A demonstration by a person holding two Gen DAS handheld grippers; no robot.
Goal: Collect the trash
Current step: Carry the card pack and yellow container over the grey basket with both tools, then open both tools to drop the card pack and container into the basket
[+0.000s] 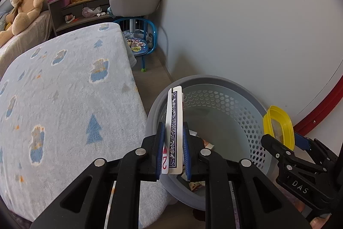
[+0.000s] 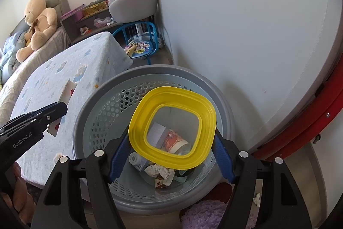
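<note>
Both grippers hang over the grey bin (image 2: 96, 104) so stuff drops straight in: left gripper (image 1: 173, 149) jaws pinching playing cards (image 1: 174, 121) at its 9 o'clock rim, right gripper (image 2: 171, 151) jaws clamping a yellow lid (image 2: 137, 128) dead centre.

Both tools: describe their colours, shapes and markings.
Left tool and right tool look alike: black angular linkage arms with round silver pivot pins and blue ribbed finger pads. The left carries white "GenRobot.AI" lettering; the right shows "DAS". No cables or sleeves visible.
</note>
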